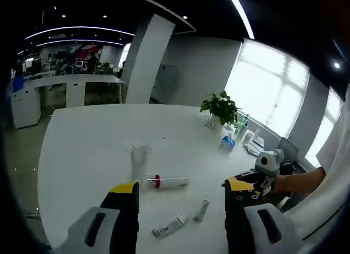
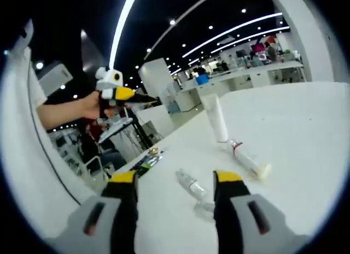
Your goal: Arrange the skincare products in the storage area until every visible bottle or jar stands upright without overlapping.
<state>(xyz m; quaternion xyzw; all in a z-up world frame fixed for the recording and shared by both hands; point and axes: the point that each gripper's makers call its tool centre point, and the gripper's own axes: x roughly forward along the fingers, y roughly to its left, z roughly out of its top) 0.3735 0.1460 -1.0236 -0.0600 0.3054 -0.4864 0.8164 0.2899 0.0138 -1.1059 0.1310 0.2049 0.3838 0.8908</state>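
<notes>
On the white table (image 1: 87,155) a white tube (image 1: 139,161) stands upright on its cap. Beside it a white bottle with a red band (image 1: 167,182) lies on its side. Two small tubes (image 1: 170,225) (image 1: 202,210) lie flat closer to me. My left gripper (image 1: 180,185) hovers open above them with nothing between its jaws. My right gripper (image 2: 175,177) is open too, low over a clear small tube (image 2: 191,183). From this side the upright tube (image 2: 216,118) and the lying bottle (image 2: 249,161) sit beyond it.
A potted plant (image 1: 220,106), a blue item (image 1: 228,142) and several small things stand at the table's far right edge. A hand holds the right gripper (image 1: 262,172) at the right. A dark green packet (image 2: 145,162) lies near the table edge. Desks fill the office behind.
</notes>
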